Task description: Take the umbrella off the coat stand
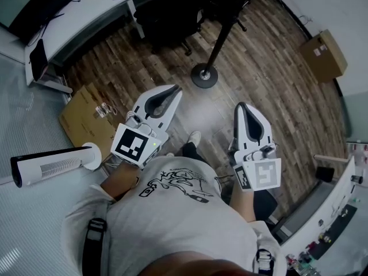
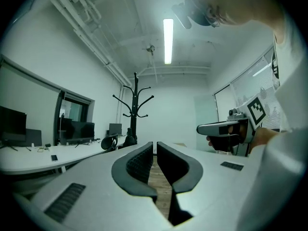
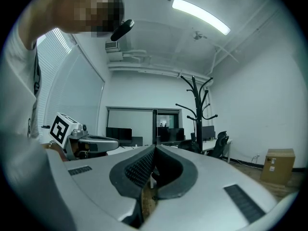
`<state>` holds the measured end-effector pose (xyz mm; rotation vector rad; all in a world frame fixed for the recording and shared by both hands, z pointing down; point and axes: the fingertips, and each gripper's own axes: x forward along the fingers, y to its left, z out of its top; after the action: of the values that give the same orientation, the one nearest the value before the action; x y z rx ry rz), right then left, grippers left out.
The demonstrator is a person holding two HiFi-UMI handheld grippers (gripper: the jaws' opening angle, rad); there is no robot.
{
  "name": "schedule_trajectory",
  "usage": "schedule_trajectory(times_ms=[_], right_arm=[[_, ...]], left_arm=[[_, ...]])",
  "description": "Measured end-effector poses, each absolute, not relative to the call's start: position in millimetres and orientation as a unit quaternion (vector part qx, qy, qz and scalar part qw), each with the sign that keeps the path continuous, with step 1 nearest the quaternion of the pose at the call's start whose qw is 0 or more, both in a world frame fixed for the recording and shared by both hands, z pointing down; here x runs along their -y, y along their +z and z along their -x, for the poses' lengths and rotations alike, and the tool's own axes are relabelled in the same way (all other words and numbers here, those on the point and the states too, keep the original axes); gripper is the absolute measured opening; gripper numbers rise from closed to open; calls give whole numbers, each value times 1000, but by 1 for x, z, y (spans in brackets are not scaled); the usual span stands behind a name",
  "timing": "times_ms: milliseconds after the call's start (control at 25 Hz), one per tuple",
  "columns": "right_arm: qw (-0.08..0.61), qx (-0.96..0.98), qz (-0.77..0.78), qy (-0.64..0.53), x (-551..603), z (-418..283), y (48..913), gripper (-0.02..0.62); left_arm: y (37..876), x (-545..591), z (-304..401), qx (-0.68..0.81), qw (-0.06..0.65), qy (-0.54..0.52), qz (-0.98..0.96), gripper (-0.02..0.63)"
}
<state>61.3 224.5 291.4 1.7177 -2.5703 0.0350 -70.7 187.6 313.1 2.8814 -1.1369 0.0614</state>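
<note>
Both grippers are held level in front of the person's chest, side by side and well apart, pointing forward across the wooden floor. Each marker cube sits at the rear end, close to the body, with a forearm reaching in under it.

The left gripper is angled a little inward. In its own view the left gripper has its jaws barely ajar, with a slim gap between the tips. Only floor shows through the gap, and nothing is held. The right gripper points straight ahead. In its own view the right gripper has its tips together, and it is empty.

The coat stand stands on the floor ahead, between the lines of the two grippers and clear of both. Its round base is on the boards and its dark pole is upright. In the head view the pole leans toward the top right of the picture. In the left gripper view the coat stand rises just left of the jaw line, its curved hooks spread near the top. In the right gripper view the coat stand is right of the jaws.

I cannot pick out the umbrella in any view, so I cannot tell its place or which way it points.

A chair and a long white worktop lie beyond the stand. A cardboard box sits by the right wall.
</note>
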Motion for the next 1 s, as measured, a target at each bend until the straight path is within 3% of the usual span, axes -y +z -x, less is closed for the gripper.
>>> schedule_trajectory(times_ms=[600, 1000], right_arm=[[19, 844, -535, 28, -139, -158, 308, 9], [27, 845, -534, 24, -85, -181, 304, 9]], left_arm=[[315, -97, -24, 382, 19, 24, -924, 43], [317, -46, -42, 398, 21, 28, -917, 43]])
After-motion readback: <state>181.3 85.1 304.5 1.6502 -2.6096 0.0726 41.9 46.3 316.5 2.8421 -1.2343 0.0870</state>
